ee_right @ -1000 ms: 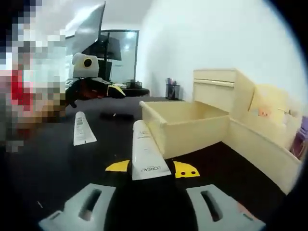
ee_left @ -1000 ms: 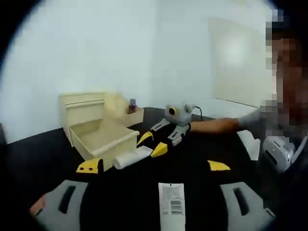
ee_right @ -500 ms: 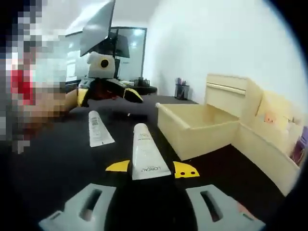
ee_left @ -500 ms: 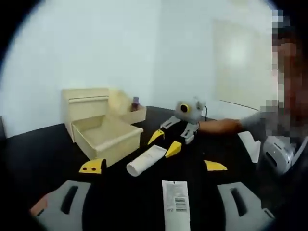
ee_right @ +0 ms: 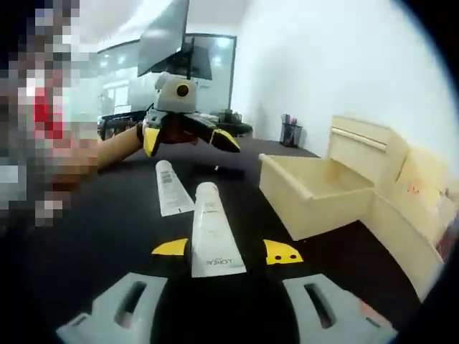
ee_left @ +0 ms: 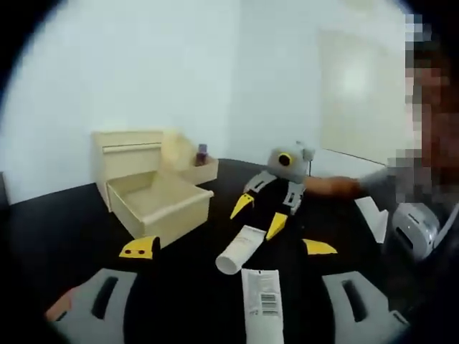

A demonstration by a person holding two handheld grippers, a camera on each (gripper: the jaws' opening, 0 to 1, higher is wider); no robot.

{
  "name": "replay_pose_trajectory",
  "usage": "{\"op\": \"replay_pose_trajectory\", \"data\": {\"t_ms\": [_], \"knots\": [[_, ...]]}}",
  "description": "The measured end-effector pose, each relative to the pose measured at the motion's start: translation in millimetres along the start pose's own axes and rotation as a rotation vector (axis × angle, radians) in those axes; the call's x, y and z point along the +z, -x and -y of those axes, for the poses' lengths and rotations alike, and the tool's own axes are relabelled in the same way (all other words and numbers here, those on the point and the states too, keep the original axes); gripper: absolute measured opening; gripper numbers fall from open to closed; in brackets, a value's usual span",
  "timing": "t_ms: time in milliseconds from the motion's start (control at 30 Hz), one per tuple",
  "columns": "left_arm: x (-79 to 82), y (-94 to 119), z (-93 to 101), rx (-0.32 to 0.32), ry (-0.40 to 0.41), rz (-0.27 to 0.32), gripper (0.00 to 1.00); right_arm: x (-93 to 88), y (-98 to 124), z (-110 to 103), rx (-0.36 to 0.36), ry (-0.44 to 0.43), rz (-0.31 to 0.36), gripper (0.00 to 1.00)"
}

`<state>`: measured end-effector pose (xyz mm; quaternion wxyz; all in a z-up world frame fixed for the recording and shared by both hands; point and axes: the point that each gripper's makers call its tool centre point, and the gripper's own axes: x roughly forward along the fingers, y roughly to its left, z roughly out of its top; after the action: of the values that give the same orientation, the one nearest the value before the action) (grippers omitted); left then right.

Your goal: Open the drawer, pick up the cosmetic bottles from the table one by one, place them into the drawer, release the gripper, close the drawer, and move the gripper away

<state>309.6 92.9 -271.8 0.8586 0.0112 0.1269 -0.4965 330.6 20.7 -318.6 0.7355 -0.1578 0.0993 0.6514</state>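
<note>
Right gripper (ee_right: 226,251): clamped on a white L'Oreal tube (ee_right: 207,229), near the open drawer (ee_left: 158,204)
Left gripper (ee_left: 222,248): jaws wide
Second tube (ee_left: 261,309): on the black table (ee_left: 64,236), farther from the drawer

Two white tubes (ee_right: 206,236) (ee_right: 171,188), one barcoded, lie on the black counter (ee_right: 93,244) near a pale cream drawer (ee_right: 315,201); the jaws carry yellow tips on grey

**Count of things on the desk**

Two white cosmetic tubes: one (ee_left: 242,249) between the yellow tips of the right tongs (ee_left: 259,216), one (ee_left: 261,309) lying flat. One open wooden drawer (ee_left: 156,204). One small purple bottle (ee_left: 202,153). Two tongs, counting the left (ee_right: 191,137).
</note>
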Motion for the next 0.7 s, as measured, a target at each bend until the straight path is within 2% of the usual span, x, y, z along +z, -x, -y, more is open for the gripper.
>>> {"op": "replay_pose_trajectory", "data": {"t_ms": [133, 167, 200, 267, 367, 467, 500, 533, 600, 700], "knots": [[-0.4, -2, 1.5, -0.004, -0.005, -0.004, 0.79, -4.1, -17, -7, 0.017, 0.041, -0.031, 0.34], [0.2, -2, 2.4, -0.006, -0.008, -0.002, 0.79, -2.2, -19, -6, 0.022, 0.03, -0.02, 0.34], [1.6, -3, 2.7, -0.01, -0.012, 0.002, 0.79, -2.7, -20, -7, 0.04, -0.024, -0.028, 0.31], [3.4, -3, 5.2, -0.019, -0.013, 0.01, 0.79, -2.2, -23, -3, 0.044, -0.035, -0.023, 0.28], [3.3, -3, 4.1, -0.018, -0.009, 0.007, 0.79, 0.0, -19, -4, 0.028, -0.027, -0.017, 0.25], [4.3, -4, 1.8, -0.011, 0.0, 0.009, 0.76, 8.7, -15, 2, -0.017, 0.004, -0.004, 0.18], [5.6, -4, 1.5, -0.01, 0.006, 0.014, 0.75, 18.6, -13, 5, -0.032, 0.032, 0.039, 0.1], [7.2, -4, 2.4, -0.016, 0.013, 0.022, 0.75, 24.5, -9, 8, -0.042, 0.019, 0.054, 0.08], [8.0, -4, 2.4, -0.018, 0.019, 0.024, 0.75, 20.1, -7, 1, 0.0, 0.021, 0.002, 0.08], [5.7, -5, 2.3, -0.012, 0.014, 0.015, 0.75, 18.8, -7, -1, -0.014, 0.056, 0.008, 0.08]]}}
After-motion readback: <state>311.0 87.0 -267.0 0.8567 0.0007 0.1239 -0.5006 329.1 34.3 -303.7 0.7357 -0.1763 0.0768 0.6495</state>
